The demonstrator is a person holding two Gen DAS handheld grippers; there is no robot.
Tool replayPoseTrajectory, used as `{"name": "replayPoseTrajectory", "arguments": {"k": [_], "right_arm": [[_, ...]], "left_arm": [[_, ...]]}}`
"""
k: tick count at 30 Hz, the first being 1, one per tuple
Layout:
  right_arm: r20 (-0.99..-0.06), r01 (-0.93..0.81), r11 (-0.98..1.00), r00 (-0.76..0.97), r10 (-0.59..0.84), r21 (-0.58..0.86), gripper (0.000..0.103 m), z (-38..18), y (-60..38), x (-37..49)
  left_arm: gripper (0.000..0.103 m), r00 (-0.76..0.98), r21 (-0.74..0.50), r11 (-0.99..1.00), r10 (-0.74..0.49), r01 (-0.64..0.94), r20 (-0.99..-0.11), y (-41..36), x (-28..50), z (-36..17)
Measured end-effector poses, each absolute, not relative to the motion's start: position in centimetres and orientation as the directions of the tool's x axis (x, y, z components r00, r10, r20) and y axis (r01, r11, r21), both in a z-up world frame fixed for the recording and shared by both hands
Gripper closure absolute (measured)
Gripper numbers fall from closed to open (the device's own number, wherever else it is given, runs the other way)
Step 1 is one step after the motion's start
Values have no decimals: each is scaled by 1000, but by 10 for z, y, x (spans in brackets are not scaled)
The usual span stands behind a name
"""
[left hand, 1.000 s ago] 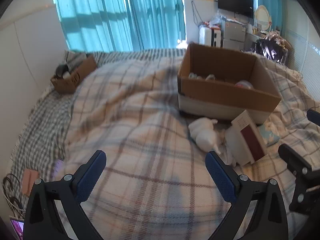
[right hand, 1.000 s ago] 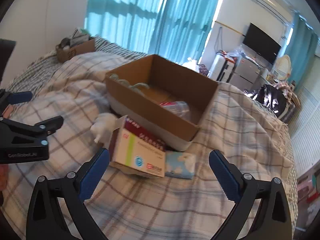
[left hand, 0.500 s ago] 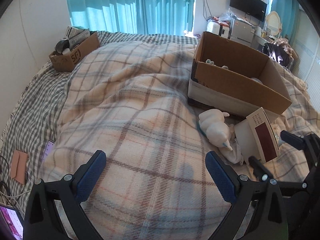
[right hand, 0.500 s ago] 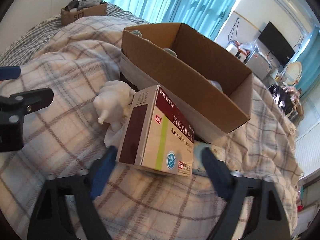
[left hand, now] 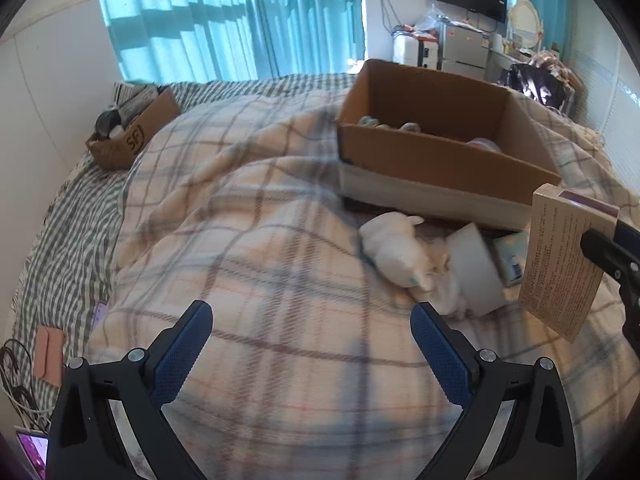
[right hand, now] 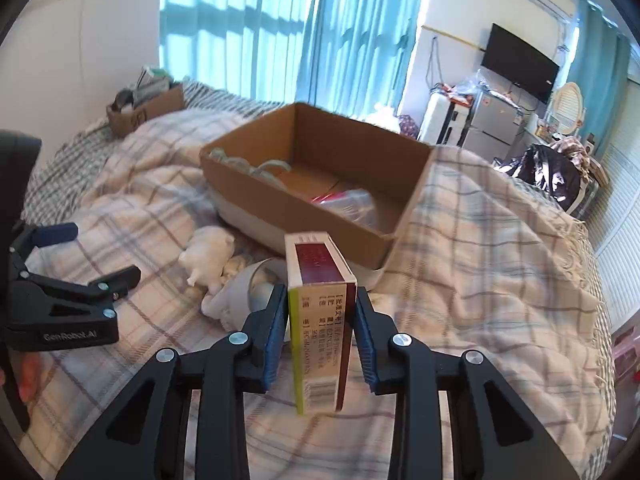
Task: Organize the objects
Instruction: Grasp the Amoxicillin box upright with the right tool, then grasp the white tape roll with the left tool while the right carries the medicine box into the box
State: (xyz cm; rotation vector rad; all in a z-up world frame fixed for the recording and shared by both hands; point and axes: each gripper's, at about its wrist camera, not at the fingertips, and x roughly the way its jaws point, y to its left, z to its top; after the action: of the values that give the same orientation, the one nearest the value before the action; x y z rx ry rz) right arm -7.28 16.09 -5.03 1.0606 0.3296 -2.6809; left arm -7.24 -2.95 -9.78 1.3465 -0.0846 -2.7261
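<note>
Above the plaid blanket's (right hand: 480, 240) near edge, we are now holding the maroon-and-white cardboard medicine box (right hand: 320, 320) lifted, right gripper (right hand: 320, 322) clamped on it, heading for the open brown cardboard box (right hand: 408, 196); our left gripper (left hand: 308, 344) is hovering, fingers apart.

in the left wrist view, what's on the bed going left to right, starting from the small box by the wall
small cardboard box → white plush toy → white cup on its side → medicine box held in the right gripper
</note>
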Motion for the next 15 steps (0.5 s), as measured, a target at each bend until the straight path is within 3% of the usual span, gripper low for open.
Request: {"name": "replayPoseTrajectory", "arguments": {"k": [5, 12, 15], "right_arm": [[-658, 220, -972, -744, -115, -79, 72, -32, 196, -70], [-685, 161, -987, -721, -101, -24, 72, -39, 227, -75], [-686, 173, -985, -718, -119, -10, 72, -41, 230, -76]], "left_arm": [[1, -600, 68, -997, -42, -21, -799, 8, -82, -93], [3, -573, 121, -989, -50, -87, -818, 61, -111, -103], [17, -550, 118, -988, -45, -98, -834, 71, -125, -115]]}}
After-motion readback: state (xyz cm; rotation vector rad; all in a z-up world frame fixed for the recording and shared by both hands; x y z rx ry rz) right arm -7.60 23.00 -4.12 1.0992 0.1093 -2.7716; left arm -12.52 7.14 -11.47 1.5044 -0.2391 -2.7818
